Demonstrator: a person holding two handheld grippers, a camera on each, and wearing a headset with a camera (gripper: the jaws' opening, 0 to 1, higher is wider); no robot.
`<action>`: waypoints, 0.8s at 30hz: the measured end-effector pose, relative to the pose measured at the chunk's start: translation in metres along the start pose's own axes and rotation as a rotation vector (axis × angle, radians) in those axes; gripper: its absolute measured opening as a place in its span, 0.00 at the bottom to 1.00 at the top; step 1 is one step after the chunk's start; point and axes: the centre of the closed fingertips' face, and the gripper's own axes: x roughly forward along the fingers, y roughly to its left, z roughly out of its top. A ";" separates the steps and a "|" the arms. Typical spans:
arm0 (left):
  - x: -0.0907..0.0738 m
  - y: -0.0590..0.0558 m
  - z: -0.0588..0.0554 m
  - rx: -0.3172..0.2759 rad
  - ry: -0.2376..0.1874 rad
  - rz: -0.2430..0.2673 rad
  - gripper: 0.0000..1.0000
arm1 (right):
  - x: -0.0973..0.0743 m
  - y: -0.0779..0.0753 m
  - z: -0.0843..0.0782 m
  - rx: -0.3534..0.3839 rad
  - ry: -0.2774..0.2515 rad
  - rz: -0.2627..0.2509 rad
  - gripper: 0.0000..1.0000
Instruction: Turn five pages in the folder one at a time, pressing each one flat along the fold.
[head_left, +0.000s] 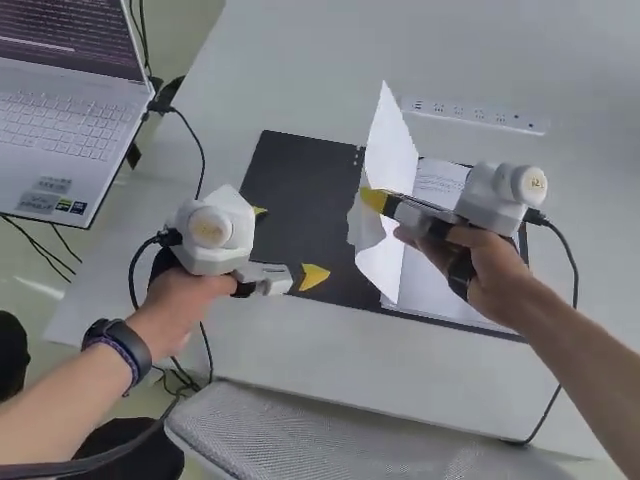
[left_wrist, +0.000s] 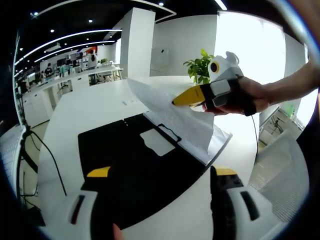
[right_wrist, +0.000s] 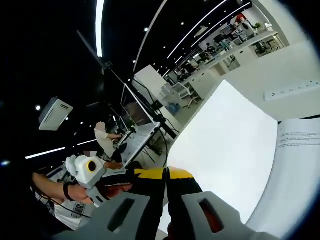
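Found the black folder (head_left: 300, 200) lying open on the white table (head_left: 330, 60), beneath both grippers. Saw the right gripper (head_left: 372, 200) pinched tight on the edge of one white page (head_left: 388, 150), raised upright above the fold, beside the printed right-hand sheets (head_left: 440, 182). Saw the left gripper (head_left: 288, 245) spread wide, gripping nothing, poised over the folder's bare left cover near its front edge; could not tell contact with it.

readable text: none legible | page (head_left: 440, 185) in the folder (head_left: 300, 190): several lines of small print, too fine to read | laptop (head_left: 60, 110) screen: rows of light text on dark, blurred | stickers (head_left: 50, 195) on the laptop's palm rest: illegible | power strip (head_left: 475, 115) on the surface (head_left: 300, 60): small marks beside the sockets, unreadable
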 end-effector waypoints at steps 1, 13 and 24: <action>-0.002 0.000 -0.001 -0.005 -0.002 0.003 0.79 | 0.005 0.000 -0.004 -0.001 0.013 0.001 0.00; -0.027 0.013 -0.016 -0.048 -0.007 0.044 0.79 | 0.050 -0.014 -0.034 0.050 0.090 -0.029 0.00; -0.035 0.015 -0.026 -0.081 -0.006 0.056 0.79 | 0.077 -0.031 -0.068 0.100 0.184 -0.052 0.00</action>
